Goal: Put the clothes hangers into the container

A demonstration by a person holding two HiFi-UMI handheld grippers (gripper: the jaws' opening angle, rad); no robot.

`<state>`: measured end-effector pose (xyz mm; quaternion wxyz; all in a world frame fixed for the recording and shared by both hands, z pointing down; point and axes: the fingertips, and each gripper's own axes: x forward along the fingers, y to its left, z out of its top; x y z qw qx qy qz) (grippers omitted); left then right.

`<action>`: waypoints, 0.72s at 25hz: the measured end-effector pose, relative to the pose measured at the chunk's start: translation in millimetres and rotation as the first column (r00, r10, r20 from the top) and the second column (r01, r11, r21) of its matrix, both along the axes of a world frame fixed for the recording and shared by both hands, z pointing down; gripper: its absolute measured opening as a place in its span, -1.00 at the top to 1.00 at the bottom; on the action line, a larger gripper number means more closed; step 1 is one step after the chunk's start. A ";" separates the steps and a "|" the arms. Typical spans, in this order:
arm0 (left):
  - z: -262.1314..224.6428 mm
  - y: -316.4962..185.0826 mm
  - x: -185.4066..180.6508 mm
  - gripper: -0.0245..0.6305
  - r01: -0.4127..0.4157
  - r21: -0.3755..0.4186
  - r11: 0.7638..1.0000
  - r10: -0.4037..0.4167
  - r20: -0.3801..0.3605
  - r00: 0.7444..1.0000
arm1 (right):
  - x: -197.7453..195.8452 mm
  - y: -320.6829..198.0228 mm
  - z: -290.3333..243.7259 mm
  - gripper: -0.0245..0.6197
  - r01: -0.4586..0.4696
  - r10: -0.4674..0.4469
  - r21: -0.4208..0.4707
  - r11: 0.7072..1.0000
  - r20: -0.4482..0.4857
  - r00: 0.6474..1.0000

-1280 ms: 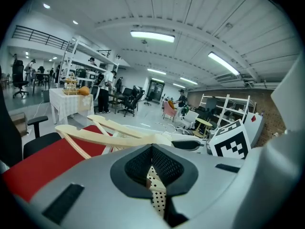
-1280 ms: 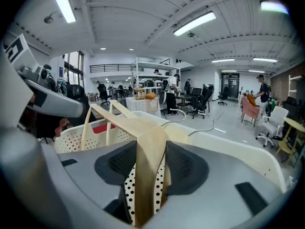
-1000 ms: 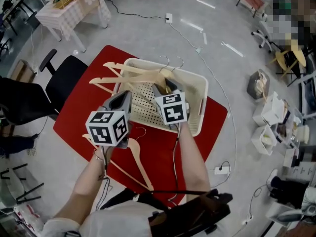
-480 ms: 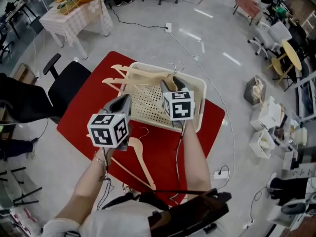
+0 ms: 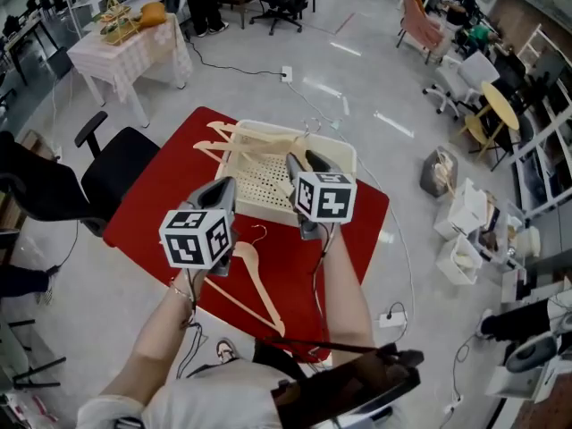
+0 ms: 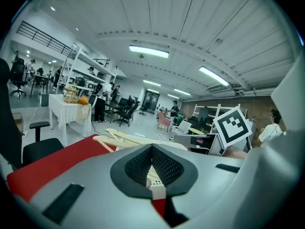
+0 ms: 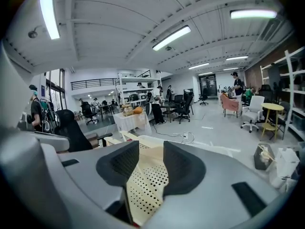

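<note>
Mostly done: several hangers point(image 5: 255, 139) lie in the container point(image 5: 350, 161), while one hanger point(image 5: 246, 259) lies on the red tabletop point(image 5: 156, 199). The left gripper point(image 6: 152, 149) has its fingers clenched on nothing. The right gripper point(image 7: 151, 151) has its fingers released and empty, and they have just been closing slightly.

Head view looks steeply down; both gripper views face seemingly level, sharing the container point(image 5: 255, 181).

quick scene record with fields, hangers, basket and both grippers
surface: red table
container: cream perforated plastic basket on the table
in basket: pale wooden hangers, ends overhanging its rim
outside: one wooden hanger flat on the table
left gripper: jaws together, empty
right gripper: jaws apart, just been closing, nothing between them
</note>
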<state>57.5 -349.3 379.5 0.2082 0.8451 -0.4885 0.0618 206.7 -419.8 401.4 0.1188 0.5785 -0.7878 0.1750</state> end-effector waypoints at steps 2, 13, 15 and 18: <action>-3.6 18.4 -4.4 0.93 -0.015 0.014 1.000 0.015 -0.014 1.000 | 0.0 22.8 -6.4 0.49 -0.038 0.038 0.017 0.999 0.000 0.999; -19.4 118.1 -41.3 0.93 -0.088 0.063 0.994 0.091 -0.039 0.995 | -17.4 157.6 -20.1 0.57 -0.201 0.199 0.038 0.979 0.052 0.979; -21.0 135.3 -46.9 0.93 -0.101 0.070 0.992 0.103 -0.033 0.994 | -23.2 182.7 -24.8 0.59 -0.222 0.218 0.045 0.974 0.082 0.972; -21.3 159.5 -52.1 0.93 -0.121 0.078 0.990 0.123 -0.022 0.992 | -31.4 216.6 -22.4 0.62 -0.243 0.238 0.044 0.969 0.094 0.967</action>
